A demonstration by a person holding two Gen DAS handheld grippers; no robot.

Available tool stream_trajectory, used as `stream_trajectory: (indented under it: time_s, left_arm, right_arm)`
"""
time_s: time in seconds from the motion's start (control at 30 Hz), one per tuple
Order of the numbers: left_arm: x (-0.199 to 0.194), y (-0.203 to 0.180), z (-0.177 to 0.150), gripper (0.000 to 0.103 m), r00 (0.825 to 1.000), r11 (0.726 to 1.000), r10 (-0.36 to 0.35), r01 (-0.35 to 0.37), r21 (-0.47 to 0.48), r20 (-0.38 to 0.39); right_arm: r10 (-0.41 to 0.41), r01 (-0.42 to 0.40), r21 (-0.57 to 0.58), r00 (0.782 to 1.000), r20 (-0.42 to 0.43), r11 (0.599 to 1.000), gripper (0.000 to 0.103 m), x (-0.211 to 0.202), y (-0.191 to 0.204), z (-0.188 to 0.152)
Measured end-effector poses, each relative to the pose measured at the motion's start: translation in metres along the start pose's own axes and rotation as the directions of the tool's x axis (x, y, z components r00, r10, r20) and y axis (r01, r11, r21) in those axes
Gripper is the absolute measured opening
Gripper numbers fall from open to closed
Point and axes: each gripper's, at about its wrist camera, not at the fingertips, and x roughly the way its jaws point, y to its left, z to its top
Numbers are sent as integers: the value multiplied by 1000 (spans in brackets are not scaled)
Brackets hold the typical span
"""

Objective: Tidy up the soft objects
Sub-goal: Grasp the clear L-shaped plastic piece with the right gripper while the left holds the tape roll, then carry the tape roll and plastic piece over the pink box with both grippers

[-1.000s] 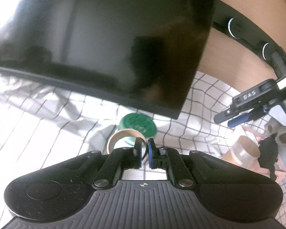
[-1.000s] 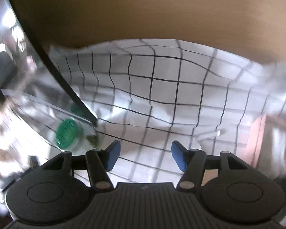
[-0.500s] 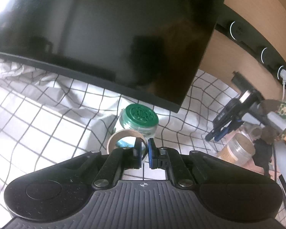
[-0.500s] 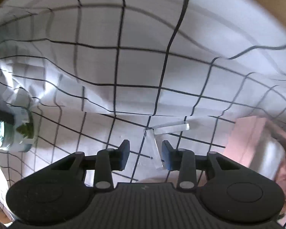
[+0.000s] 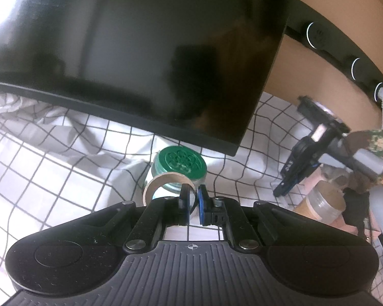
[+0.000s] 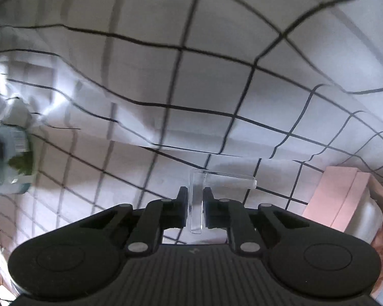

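My left gripper (image 5: 192, 194) is shut on the rim of a brown cardboard tape ring (image 5: 163, 181), held above the checked cloth (image 5: 51, 168). A jar with a green lid (image 5: 182, 163) stands just behind the ring. My right gripper (image 6: 194, 199) is shut on a clear L-shaped acrylic piece (image 6: 199, 199), whose other arm (image 6: 229, 179) sticks out to the right. The right gripper also shows in the left wrist view (image 5: 297, 170), pointing down at the cloth.
A large black monitor (image 5: 140, 51) fills the back. A roll of tape (image 5: 321, 204) and dark soft items (image 5: 355, 211) lie at the right. A pink box (image 6: 337, 199) sits at the right; the jar shows at the left (image 6: 10, 168). A black power strip (image 5: 344, 58) runs along the wooden wall.
My right gripper has closed on the clear acrylic piece, after lowering toward the cloth with its fingers wide apart. My left gripper keeps hold of the tape ring and has shifted slightly.
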Motion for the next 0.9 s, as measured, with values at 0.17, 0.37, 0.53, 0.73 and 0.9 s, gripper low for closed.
stream_trajectory:
  time_s: [0.17, 0.37, 0.53, 0.73, 0.9]
  left_arm:
    - [5, -6, 16, 9, 1000, 999, 8, -9, 35, 26]
    - [6, -28, 39, 9, 998, 997, 0, -5, 77, 58]
    - [8, -61, 50, 9, 996, 991, -47, 37, 132, 75]
    - [19, -111, 53, 9, 990, 975, -129, 116, 189, 56]
    - [34, -158, 49, 9, 978, 950, -208, 199, 239, 12]
  right_arm:
    - [92, -85, -63, 987, 131, 994, 12, -60, 13, -23]
    - [230, -177, -197, 927, 295, 964, 12, -153, 45, -66]
    - [279, -183, -261, 871, 404, 948, 12, -213, 48, -112]
    - [255, -163, -223, 833, 491, 961, 12, -238, 12, -159]
    - [190, -160, -103, 823, 536, 982, 12, -227, -40, -185]
